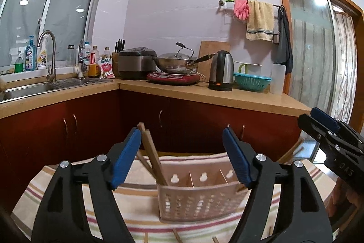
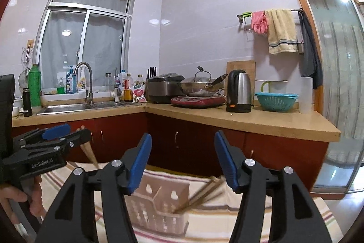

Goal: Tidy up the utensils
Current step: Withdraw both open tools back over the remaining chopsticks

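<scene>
A translucent pink slotted utensil holder (image 1: pixel 200 199) stands on a striped cloth (image 1: pixel 127 202). Wooden chopsticks (image 1: pixel 153 156) stand in its left compartment, right beside my left gripper's left pad. My left gripper (image 1: pixel 182 156) is open and empty above the holder. In the right wrist view the holder (image 2: pixel 159 213) has wooden chopsticks (image 2: pixel 200 196) leaning to the right in its right compartment. My right gripper (image 2: pixel 183 161) is open and empty above it. Each gripper shows at the edge of the other's view.
More loose chopsticks (image 1: pixel 177 236) lie on the cloth in front of the holder. Red cabinets (image 1: pixel 182 124) and a countertop (image 1: pixel 227 97) with a kettle (image 1: pixel 221 70), wok (image 1: pixel 175 63) and sink (image 1: pixel 34 88) stand behind the table.
</scene>
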